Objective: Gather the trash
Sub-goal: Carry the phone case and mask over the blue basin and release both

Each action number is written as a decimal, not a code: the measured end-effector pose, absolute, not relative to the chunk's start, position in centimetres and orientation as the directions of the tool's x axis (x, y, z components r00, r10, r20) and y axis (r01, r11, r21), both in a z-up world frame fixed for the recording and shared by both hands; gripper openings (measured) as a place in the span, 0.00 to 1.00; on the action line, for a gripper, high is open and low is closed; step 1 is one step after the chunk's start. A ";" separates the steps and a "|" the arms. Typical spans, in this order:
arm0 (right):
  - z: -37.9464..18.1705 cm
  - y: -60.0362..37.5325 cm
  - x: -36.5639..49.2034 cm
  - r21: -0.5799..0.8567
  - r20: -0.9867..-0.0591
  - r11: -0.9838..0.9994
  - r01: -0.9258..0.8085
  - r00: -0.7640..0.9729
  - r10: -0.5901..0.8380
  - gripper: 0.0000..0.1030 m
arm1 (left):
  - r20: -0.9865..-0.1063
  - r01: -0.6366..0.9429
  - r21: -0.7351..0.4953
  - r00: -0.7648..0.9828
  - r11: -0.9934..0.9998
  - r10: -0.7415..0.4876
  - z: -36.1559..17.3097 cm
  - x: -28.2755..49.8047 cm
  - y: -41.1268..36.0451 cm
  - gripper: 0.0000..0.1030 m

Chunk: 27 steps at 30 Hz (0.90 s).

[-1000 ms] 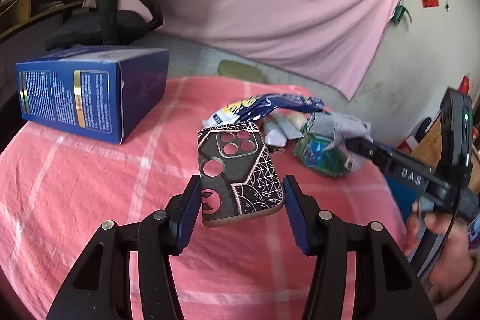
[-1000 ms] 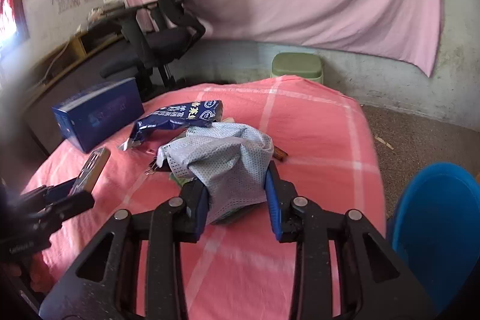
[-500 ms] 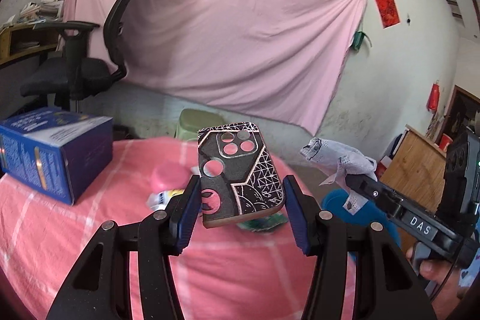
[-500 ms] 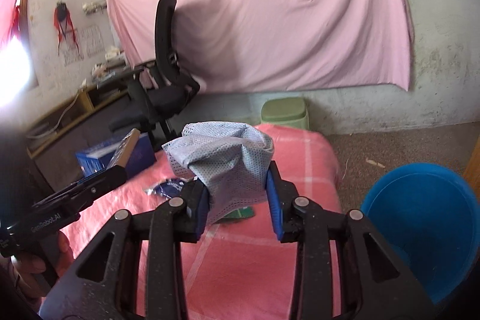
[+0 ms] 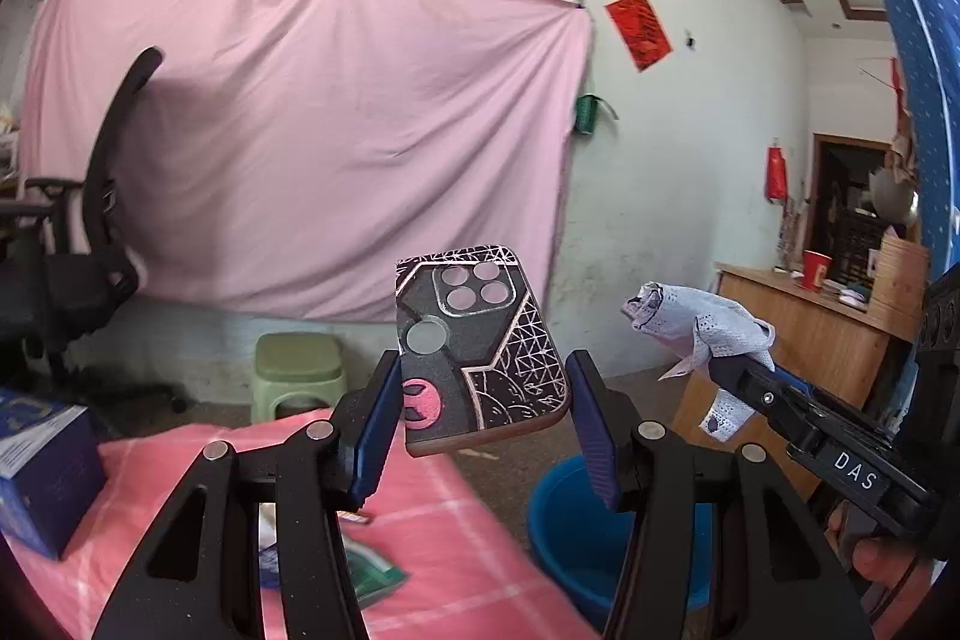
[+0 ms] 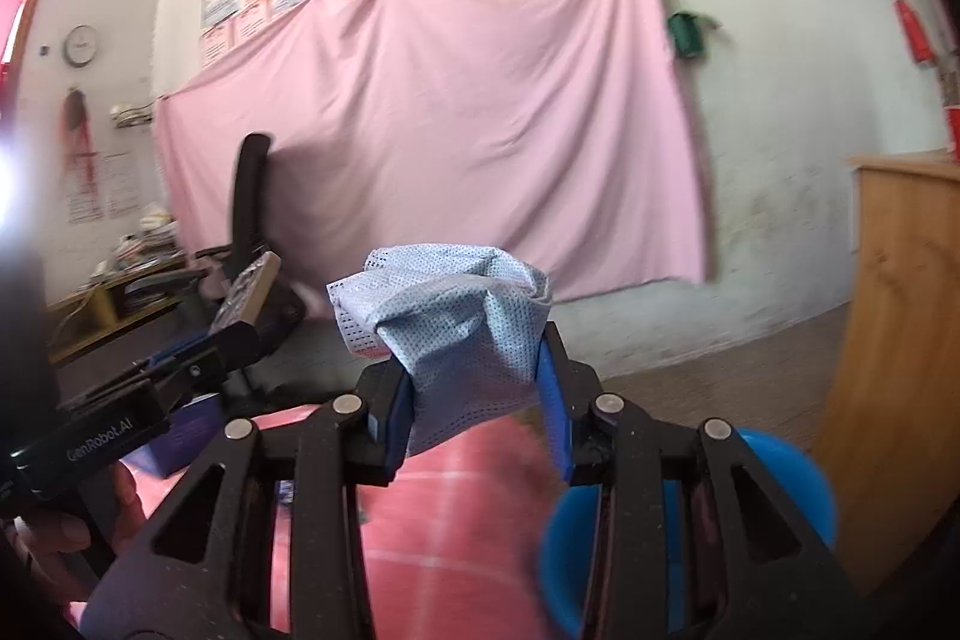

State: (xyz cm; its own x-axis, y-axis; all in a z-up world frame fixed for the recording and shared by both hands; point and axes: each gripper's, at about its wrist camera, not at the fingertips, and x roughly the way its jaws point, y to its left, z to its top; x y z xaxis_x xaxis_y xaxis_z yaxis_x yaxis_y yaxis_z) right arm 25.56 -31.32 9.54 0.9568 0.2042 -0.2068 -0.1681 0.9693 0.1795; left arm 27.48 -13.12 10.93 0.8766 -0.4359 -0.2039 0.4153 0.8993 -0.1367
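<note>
My left gripper (image 5: 483, 376) is shut on a black phone case (image 5: 474, 340) with pink line patterns, held upright in the air above the pink checked table (image 5: 456, 514). My right gripper (image 6: 474, 376) has a crumpled light-blue perforated cloth (image 6: 456, 322) between its pads; its jaws are opening, but the pads still touch the cloth. A blue bucket (image 6: 690, 514) stands on the floor off the table's right edge, below and ahead of both grippers. The left wrist view also shows the bucket (image 5: 570, 532) and the cloth (image 5: 702, 322).
A blue box (image 5: 42, 472) and a green wrapper (image 5: 375, 580) lie on the table. Behind it stand a green stool (image 5: 297, 376) and a black office chair (image 5: 90, 250). A wooden cabinet (image 6: 900, 400) stands close on the right, beside the bucket.
Both grippers have risen off the table with their loads and swung right toward the bucket. The table now sits low in both views and the wall fills them.
</note>
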 end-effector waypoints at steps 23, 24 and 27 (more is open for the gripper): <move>-0.7 -43.7 29.1 0.295 -0.589 0.934 0.201 0.808 0.012 0.76 | -0.580 0.477 -0.268 0.614 0.837 -0.536 3.4 35.7 -26.8 0.47; -0.9 -43.6 29.2 0.295 -0.594 0.934 0.201 0.804 0.015 0.78 | -0.576 0.475 -0.271 0.616 0.837 -0.537 3.3 35.9 -26.6 0.47; -1.4 -43.6 29.4 0.294 -0.600 0.935 0.198 0.800 0.020 0.88 | -0.571 0.473 -0.260 0.628 0.842 -0.529 3.2 35.9 -26.2 0.47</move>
State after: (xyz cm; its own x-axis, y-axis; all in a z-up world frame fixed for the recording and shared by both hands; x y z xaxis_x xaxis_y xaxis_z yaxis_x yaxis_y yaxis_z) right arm 29.35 -43.58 -1.37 0.7995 0.0197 -0.6003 0.1981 0.9349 0.2944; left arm 35.88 -26.15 3.18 0.6277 -0.5286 -0.5715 0.4728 0.8420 -0.2596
